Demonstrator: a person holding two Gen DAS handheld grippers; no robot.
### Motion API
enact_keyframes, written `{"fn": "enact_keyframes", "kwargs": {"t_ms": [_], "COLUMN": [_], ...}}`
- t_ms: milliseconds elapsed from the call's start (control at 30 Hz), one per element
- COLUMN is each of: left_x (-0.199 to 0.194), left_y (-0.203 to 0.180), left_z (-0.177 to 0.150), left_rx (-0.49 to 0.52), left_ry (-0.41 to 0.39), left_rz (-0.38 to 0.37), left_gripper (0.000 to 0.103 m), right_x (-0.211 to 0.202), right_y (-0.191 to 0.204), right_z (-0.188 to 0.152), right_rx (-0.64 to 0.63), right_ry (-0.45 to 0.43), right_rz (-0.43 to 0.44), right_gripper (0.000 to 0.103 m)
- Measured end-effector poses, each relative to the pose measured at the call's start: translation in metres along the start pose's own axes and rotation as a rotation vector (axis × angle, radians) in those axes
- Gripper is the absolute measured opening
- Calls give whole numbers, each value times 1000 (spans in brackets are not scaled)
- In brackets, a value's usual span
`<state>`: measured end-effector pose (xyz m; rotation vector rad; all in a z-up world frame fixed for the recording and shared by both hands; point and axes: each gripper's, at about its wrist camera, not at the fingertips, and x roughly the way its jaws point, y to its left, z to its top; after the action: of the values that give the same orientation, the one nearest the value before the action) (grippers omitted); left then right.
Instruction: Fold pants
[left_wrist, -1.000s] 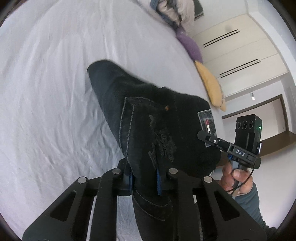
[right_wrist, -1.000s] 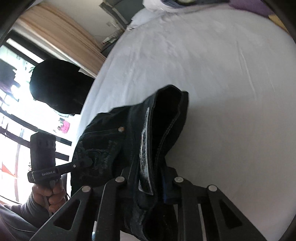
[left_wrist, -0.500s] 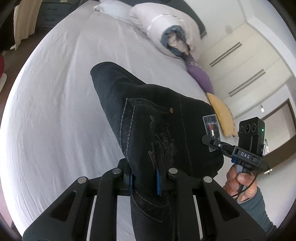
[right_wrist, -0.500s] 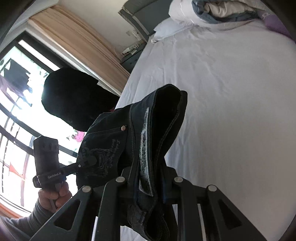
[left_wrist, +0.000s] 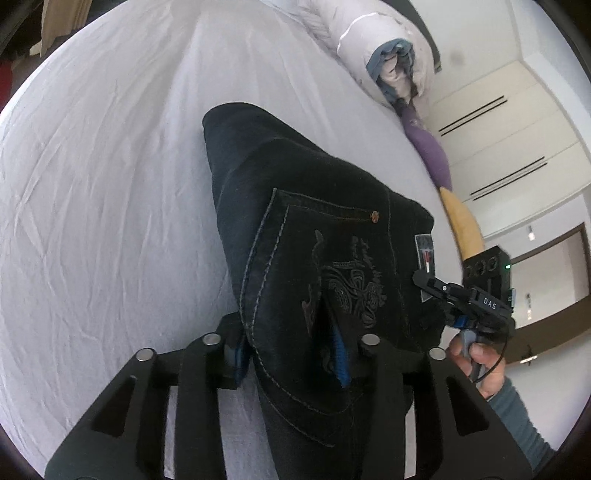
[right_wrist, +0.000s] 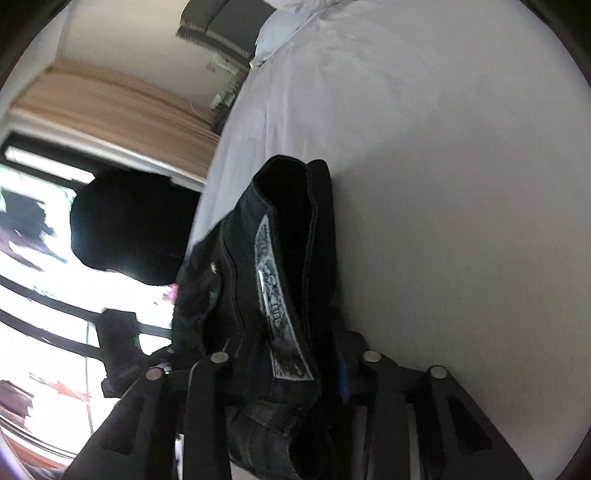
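Dark denim pants (left_wrist: 314, 229) hang over a white bed sheet (left_wrist: 96, 184), with the embroidered back pocket facing the left wrist camera. My left gripper (left_wrist: 291, 350) is shut on the waistband by that pocket. My right gripper (right_wrist: 291, 369) is shut on the other end of the waistband (right_wrist: 280, 280), where the grey inner label shows. The right gripper also shows in the left wrist view (left_wrist: 432, 284), pinching the waistband near the label. Both hold the pants up above the sheet; the legs trail away toward the bed.
A rolled white duvet (left_wrist: 384, 44), a purple pillow (left_wrist: 428, 147) and a yellow pillow (left_wrist: 461, 225) lie along the bed's far side. White wardrobe doors (left_wrist: 517, 122) stand behind. A window with curtains (right_wrist: 110, 110) is left of the bed in the right wrist view.
Both grippers have kept their hold and swung with the pants. The view has tilted, so more of the bed's far end and the curtains shows now. The pants look more spread.
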<state>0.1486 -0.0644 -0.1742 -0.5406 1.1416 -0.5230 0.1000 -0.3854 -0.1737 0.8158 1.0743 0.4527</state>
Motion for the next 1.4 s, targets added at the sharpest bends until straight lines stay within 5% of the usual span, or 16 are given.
{"fn": "enact_keyframes", "kwargs": {"t_ms": [133, 167, 367, 567, 700, 800, 900, 1067, 1400], "left_x": [-27, -44, -141, -217, -255, -278, -297, -303, -245], "left_y": [-11, -17, -88, -176, -215, -232, -239, -239, -213], "left_z": [-9, -14, -73, -160, -210, -233, -242, -247, -241], "left_rx": [52, 67, 254, 407, 430, 460, 453, 406, 309], "left_ry": [-84, -128, -451, -796, -895, -895, -800, -694, -514], "left_rz": [145, 180, 407, 690, 718, 682, 586, 496, 627], "left_gripper": [59, 72, 103, 103, 103, 103, 103, 103, 103], "right_x": [-34, -46, -126, -186, -209, -236, -251, -259, -229], "right_y": [6, 9, 57, 141, 204, 244, 275, 301, 310], "right_z": [-13, -20, -93, -163, -200, -234, -253, -270, -288], "right_rx": [20, 9, -117, -297, -431, -531, -575, -576, -579], "right_ry": [-77, -109, -317, -606, -730, -831, -874, -840, -714], "right_rz": [-27, -39, -267, -407, -466, -470, -458, -476, -661], "right_gripper": [73, 73, 82, 103, 103, 103, 103, 103, 103]}}
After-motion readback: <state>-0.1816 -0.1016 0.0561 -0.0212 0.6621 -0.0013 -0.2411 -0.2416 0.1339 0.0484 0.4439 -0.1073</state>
